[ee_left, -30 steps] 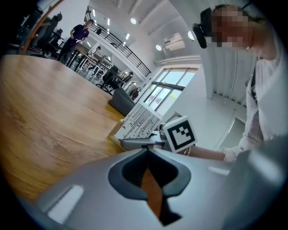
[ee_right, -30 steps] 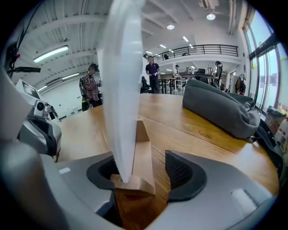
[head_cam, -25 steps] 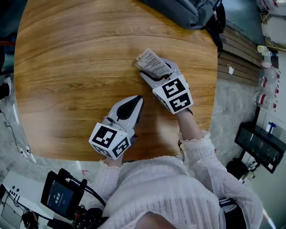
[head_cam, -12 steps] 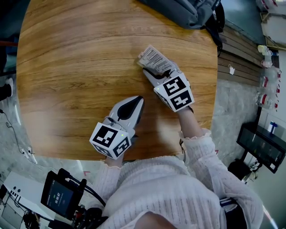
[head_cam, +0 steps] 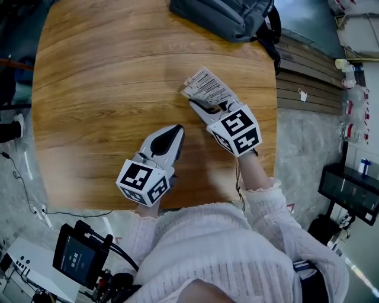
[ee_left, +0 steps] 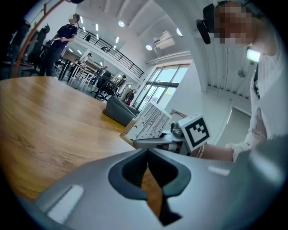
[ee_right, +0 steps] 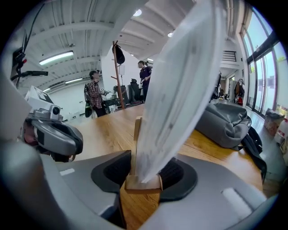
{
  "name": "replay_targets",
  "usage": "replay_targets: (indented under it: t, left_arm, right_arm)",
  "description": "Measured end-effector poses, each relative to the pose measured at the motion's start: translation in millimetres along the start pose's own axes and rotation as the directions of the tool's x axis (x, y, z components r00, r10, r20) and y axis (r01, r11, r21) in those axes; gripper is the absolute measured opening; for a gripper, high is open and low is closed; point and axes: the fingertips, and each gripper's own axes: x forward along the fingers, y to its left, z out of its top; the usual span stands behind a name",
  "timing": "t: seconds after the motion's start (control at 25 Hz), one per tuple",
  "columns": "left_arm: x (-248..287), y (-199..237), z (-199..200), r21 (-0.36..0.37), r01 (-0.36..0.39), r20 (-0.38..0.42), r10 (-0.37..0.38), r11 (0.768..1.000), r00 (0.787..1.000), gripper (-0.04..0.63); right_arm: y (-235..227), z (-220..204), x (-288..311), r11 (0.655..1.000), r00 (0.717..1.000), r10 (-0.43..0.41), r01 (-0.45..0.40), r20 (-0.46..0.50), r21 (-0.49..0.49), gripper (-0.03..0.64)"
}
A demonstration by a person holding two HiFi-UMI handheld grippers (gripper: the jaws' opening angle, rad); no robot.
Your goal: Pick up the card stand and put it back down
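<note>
The card stand (head_cam: 206, 87) is a white printed card in a small wooden base (ee_right: 143, 182), near the right edge of the round wooden table (head_cam: 95, 89). My right gripper (head_cam: 204, 105) is shut on that base, whose sides the dark pads (ee_right: 177, 173) press. In the right gripper view the card (ee_right: 180, 90) rises from the right gripper (ee_right: 144, 173) and leans right. Whether the base touches the table I cannot tell. My left gripper (head_cam: 176, 129) lies low over the table to the stand's left, shut and empty; in its own view the left gripper (ee_left: 150, 179) shows only a sliver of wood.
A grey bag (head_cam: 228, 18) lies at the table's far edge behind the stand, and shows as the bag (ee_right: 225, 121) to the right in the right gripper view. The table's right rim (head_cam: 273, 118) is close to my right hand. People stand far off in the room.
My right gripper has slid forward around the stand's base and its jaws have narrowed onto it. The left gripper has stayed in place.
</note>
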Motion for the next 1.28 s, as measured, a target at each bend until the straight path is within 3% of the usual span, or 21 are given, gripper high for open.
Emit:
replay_targets:
  t: [0.24, 0.56, 0.92, 1.28]
  left_arm:
    - [-18, -27, 18, 0.081, 0.018, 0.012, -0.019, 0.997, 1.000, 0.009]
    - [-55, -81, 43, 0.245, 0.009, 0.072, -0.027, 0.969, 0.997, 0.009]
    - [-52, -103, 41, 0.287, 0.050, 0.076, -0.075, 0.957, 0.994, 0.009]
    - [-48, -115, 41, 0.323, 0.091, 0.061, -0.117, 0.942, 0.991, 0.008]
  right_arm:
    - [16, 28, -55, 1.000, 0.995, -0.030, 0.030, 0.093, 0.006, 0.183]
    - [51, 50, -138, 0.999, 0.975, -0.050, 0.048, 0.217, 0.011, 0.183]
    - [62, 46, -175, 0.998, 0.953, -0.062, 0.050, 0.297, 0.047, 0.183]
    - [67, 42, -182, 0.997, 0.950, -0.078, 0.072, 0.303, 0.033, 0.183]
